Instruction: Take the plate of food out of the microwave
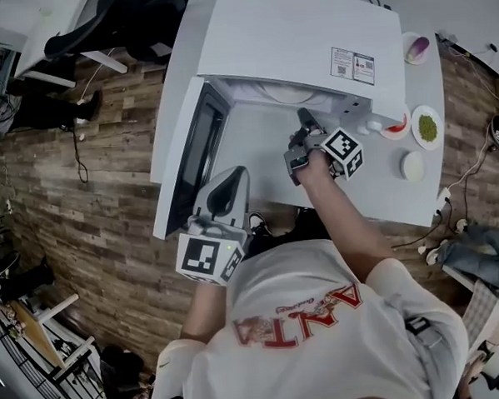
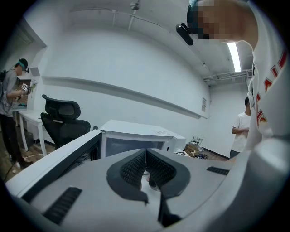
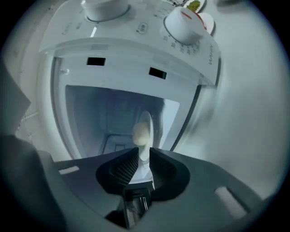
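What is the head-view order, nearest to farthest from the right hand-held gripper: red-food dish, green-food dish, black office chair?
1. Red-food dish, just to its right.
2. Green-food dish, farther right, beside the first.
3. Black office chair, far off at upper left.

Microwave [image 1: 295, 38]: white casing, door [image 1: 199, 151] swung fully open to the left, cavity exposed and pale inside. Two round dials [image 3: 185, 22] on the control panel.

Plate [image 3: 147, 129]: white, seen edge-on at the cavity opening, near rim clamped between the jaws of the right gripper [image 3: 139, 164].

Food [image 3: 141, 132]: one pale, rounded lump on the plate.
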Tool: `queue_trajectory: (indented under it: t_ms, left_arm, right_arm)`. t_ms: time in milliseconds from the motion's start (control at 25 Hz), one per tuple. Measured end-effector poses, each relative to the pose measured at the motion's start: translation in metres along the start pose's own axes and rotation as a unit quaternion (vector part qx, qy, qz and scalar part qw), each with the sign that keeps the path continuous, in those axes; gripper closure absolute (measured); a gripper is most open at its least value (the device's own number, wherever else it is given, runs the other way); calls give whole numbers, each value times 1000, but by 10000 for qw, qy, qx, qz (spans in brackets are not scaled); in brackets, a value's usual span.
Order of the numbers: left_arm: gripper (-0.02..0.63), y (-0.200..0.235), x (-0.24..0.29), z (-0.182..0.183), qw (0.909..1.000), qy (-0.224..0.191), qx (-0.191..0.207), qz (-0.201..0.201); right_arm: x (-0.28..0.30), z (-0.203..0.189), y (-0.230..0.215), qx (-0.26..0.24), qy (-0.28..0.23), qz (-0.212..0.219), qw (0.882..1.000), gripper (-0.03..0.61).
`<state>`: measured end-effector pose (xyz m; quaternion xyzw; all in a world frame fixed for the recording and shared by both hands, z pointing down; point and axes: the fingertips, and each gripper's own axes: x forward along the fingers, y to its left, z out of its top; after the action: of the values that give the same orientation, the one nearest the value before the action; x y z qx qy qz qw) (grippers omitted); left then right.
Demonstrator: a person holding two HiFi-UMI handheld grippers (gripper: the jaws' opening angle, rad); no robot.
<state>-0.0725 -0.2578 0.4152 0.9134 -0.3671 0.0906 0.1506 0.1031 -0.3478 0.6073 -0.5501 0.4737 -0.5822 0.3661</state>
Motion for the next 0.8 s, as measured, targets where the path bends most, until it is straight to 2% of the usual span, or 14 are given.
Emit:
queue_trajectory:
  t_ms: [240,800]
  left_arm:
    - [603,8,5,-4,10000,67,-43,4]
    - [603,17,9,-3,9999,46,-151,20]
  right_arm:
    - [21,6,-11,325,-199,-108,9992,532]
    - [39,10,-27,597,-317,-288,9973,532]
